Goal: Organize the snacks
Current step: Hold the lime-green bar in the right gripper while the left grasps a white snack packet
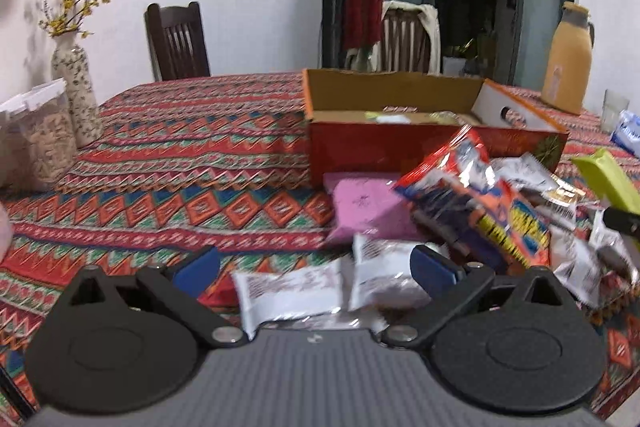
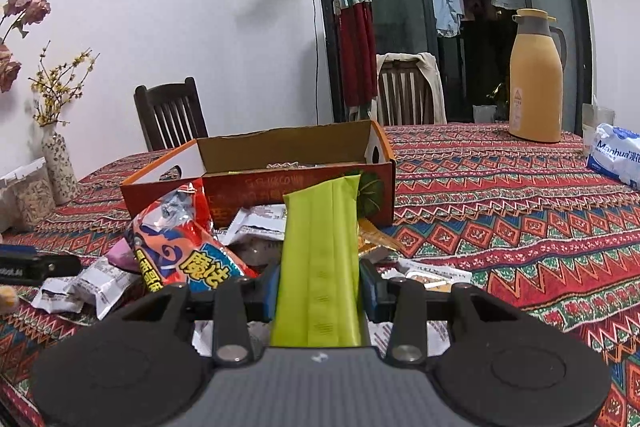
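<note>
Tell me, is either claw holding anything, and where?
The right gripper clamps the green packet across its lower part, jaws on both long edges. The left gripper is open and holds nothing.

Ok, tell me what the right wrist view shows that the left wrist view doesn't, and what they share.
Only the right wrist view shows the right gripper shut on the green packet and the whole tissue pack. Only the left wrist view shows the open left gripper over white sachets and the whole pink packet. Both show the orange cardboard box, yellow thermos and red snack bag.

One box [image 2: 300,183], two chairs [image 2: 170,115], two vases [image 2: 60,167]
</note>
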Demonstrator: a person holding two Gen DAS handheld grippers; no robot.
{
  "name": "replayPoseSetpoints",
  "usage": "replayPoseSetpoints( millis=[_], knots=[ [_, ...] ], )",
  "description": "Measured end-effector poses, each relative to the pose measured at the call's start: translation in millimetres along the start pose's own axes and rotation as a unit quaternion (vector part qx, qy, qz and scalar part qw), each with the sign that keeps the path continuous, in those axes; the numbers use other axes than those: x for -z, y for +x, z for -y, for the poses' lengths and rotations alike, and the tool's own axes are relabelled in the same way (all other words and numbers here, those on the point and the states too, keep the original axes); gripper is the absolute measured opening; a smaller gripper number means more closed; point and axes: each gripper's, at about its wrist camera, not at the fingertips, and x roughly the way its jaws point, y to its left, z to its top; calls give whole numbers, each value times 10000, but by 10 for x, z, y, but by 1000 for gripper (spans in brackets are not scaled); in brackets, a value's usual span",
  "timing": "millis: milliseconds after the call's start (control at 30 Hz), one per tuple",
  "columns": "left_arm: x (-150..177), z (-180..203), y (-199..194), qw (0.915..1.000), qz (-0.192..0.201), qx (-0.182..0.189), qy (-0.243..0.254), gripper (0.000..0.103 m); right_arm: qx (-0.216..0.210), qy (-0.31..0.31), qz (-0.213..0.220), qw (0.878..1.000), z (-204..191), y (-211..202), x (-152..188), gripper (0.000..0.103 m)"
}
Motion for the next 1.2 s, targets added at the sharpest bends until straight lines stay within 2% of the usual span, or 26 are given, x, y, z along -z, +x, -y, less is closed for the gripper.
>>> replayPoseSetpoints(
  millis=[167, 267, 533, 600, 667, 733, 933, 967, 1000, 1067, 1200],
  knots=[
    [98, -29, 48, 9990, -352, -250, 115, 103, -21, 20, -17, 10000, 1, -11, 22, 39],
    [118, -55, 138, 9982, -561, -220, -40, 103, -31, 8, -31, 10000, -19, -13, 30, 39],
    [62, -30, 314, 9962, -714, -249, -430, 103, -5, -22, -24, 10000, -45, -61, 46, 39],
    [83, -16, 333, 9957, -763, -217, -469, 99, -5, -30, -14, 10000, -44, -80, 48, 37],
    [100, 0, 300, 9967, -675, -245, -378, 83, -2, -36, -4, 10000, -44, -90, 44, 37],
    [98, -13, 266, 9970, -638, -200, -401, 73, -7, -41, 7, 10000, -47, -96, 46, 35],
    [135, -114, 159, 9972, -531, -138, -512, 57, 1, -46, -93, 9999, -58, -66, 78, 36],
    [142, -123, 148, 9972, -525, -138, -508, 47, 0, -66, -133, 9999, -62, -59, 87, 37],
    [150, -136, 132, 9973, -512, -128, -509, 44, -7, -87, -187, 9998, -66, -48, 100, 38],
    [163, -165, 111, 9972, -504, -92, -540, 27, -1, -120, -294, 9995, -70, -21, 136, 44],
    [193, -190, 61, 9974, -466, -48, -554, 28, 25, -40, -523, 9986, -28, 60, 207, 43]
  ],
)
